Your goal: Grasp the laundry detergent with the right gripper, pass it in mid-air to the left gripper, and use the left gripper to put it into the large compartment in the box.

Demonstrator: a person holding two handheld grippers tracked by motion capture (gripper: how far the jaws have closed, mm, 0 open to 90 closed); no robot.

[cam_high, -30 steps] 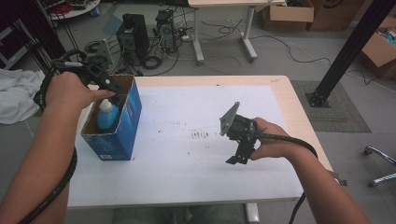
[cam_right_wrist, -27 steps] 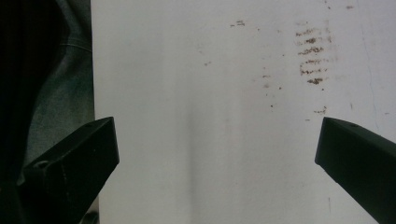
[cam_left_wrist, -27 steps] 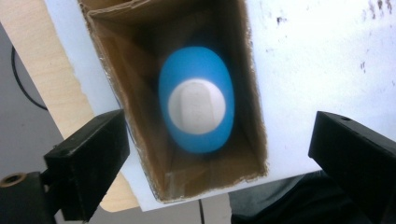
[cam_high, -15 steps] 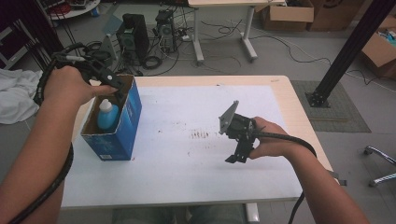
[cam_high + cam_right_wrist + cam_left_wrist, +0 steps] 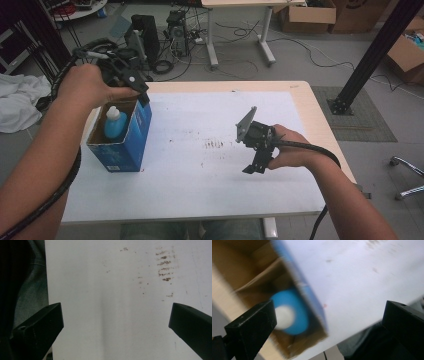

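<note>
Blue bottle (image 5: pixel 114 125) with white cap: upright inside an open-topped blue cardboard box (image 5: pixel 123 145), left of centre in the high view. In the left gripper view the bottle (image 5: pixel 290 312) appears blurred at lower left, seen from above, its cap just beside the left jaw.

Box: stands on the white surface (image 5: pixel 200 170) near its left edge, brown interior showing.

Left gripper (image 5: pixel 131 82): held in the person's left hand (image 5: pixel 87 85), upper left of the high view, hanging above the box's far rim. In its own view (image 5: pixel 329 322) the jaws stand wide apart with nothing between them.

Right gripper (image 5: pixel 255 162): held in the right hand (image 5: pixel 292 152), right of centre in the high view, pointing down toward the surface, well apart from the box. In its own view (image 5: pixel 116 322) the jaws are spread wide and hold nothing.

Surface: white sheet with small brown marks (image 5: pixel 215 145) near its centre, these also at upper right of the right gripper view (image 5: pixel 163 265).

Floor beyond: cables, computer towers (image 5: pixel 145 35), cardboard boxes (image 5: pixel 307 15).
</note>
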